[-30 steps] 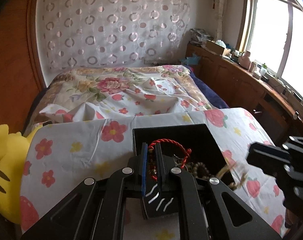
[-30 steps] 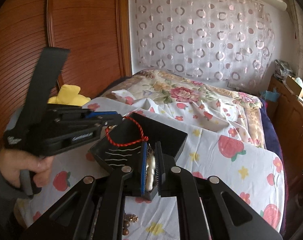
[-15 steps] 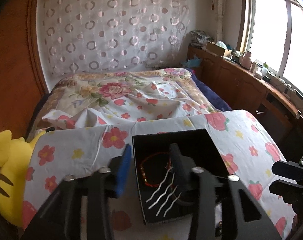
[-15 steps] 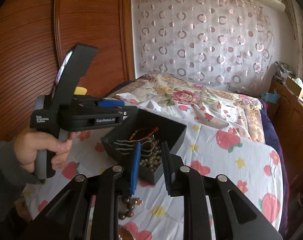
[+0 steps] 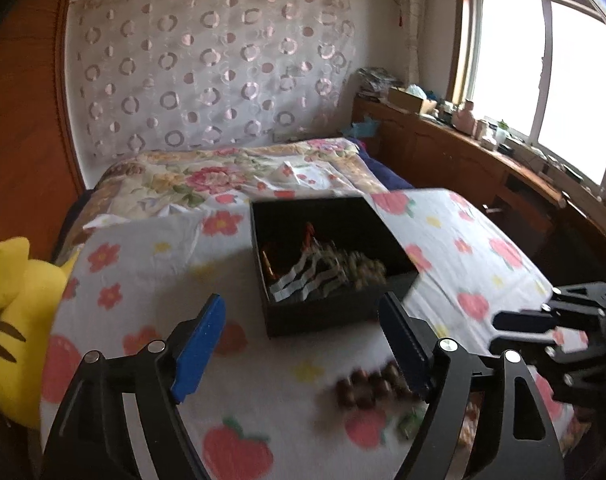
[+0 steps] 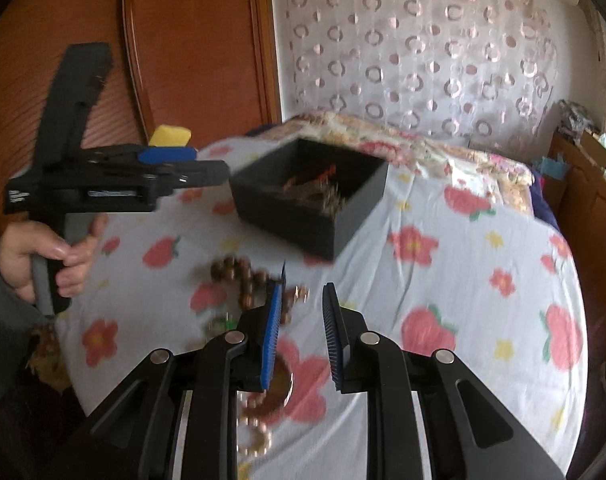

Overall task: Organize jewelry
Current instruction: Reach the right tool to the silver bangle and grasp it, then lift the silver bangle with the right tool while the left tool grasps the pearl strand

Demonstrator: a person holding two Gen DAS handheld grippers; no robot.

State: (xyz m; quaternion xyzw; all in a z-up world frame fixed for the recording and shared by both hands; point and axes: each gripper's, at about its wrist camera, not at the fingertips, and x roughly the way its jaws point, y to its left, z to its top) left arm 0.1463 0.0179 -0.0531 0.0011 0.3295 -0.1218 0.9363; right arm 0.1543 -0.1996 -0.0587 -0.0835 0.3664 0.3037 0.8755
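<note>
A black jewelry box stands on the floral cloth, also in the right wrist view. Inside lie a red cord bracelet and beaded pieces. Dark brown bead bracelets lie loose on the cloth in front of the box, also in the right wrist view. My left gripper is open wide and empty, short of the box. My right gripper is open and empty, above the loose beads. Gold-coloured beads lie under it.
The floral cloth covers a table in front of a bed. A yellow plush toy lies at the left edge. A wooden cabinet run stands under the window at right. A wooden wardrobe stands at left.
Both grippers opened and let their jewelry drop into the box, the left one its red cord bracelet. Both have pulled back from the box toward me.
</note>
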